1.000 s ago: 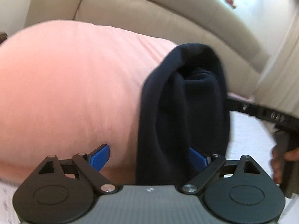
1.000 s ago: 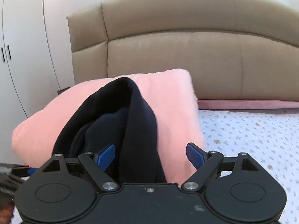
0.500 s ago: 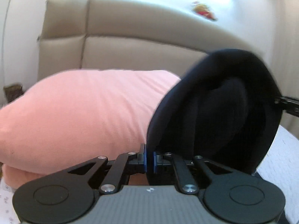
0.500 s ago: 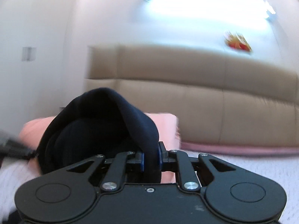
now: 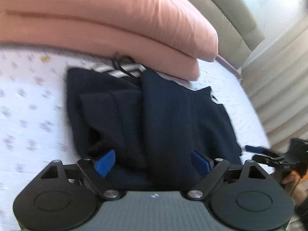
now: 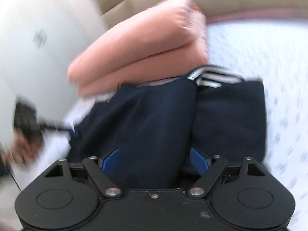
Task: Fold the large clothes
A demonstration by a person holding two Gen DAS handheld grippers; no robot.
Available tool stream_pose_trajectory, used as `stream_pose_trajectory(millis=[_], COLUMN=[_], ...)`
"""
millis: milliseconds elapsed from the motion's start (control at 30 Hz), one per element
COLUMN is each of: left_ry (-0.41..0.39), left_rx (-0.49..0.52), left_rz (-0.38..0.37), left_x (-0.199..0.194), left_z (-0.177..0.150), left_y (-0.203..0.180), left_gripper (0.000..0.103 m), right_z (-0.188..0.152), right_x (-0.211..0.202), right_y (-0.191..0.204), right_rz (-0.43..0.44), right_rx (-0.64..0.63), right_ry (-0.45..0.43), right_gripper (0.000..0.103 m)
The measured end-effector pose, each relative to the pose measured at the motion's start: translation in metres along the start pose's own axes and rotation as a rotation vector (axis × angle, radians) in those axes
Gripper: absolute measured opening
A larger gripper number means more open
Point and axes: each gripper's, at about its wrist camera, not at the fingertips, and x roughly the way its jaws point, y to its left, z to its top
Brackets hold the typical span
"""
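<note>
Both hand-held grippers letting go of a folded dark garment on the bed.

The navy garment [image 5: 154, 111] lay folded on the bed [image 5: 28, 100], its far edge right against the stacked pink pillows [image 5: 115, 19] near the headboard end. The left hand-held gripper [image 5: 154, 160] and right hand-held gripper [image 6: 155, 159] were both opening, pads clear of the cloth, fabric between the jaws but not pinched. Risk, as a guess: pulling back low could snag the top fold on a pad and drag it open; the striped part [image 6: 209, 79] poking out looks loose.
</note>
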Motion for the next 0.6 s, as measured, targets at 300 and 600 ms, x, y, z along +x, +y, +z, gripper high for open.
stream_pose_trajectory(millis=[300, 600], left_ry=[-0.109, -0.109], left_rx=[0.162, 0.127], left_rz=[0.214, 0.302], left_x=[0.020, -0.015], left_z=[-0.025, -0.067], left_y=[-0.045, -0.045], left_gripper=[0.019, 0.102], right_z=[-0.009, -0.048], right_x=[0.019, -0.016], right_y=[0.006, 0.023], right_rz=[-0.193, -0.322], right_rx=[0.244, 0.206], right_ry=[-0.187, -0.183], right_gripper=[0.007, 0.089])
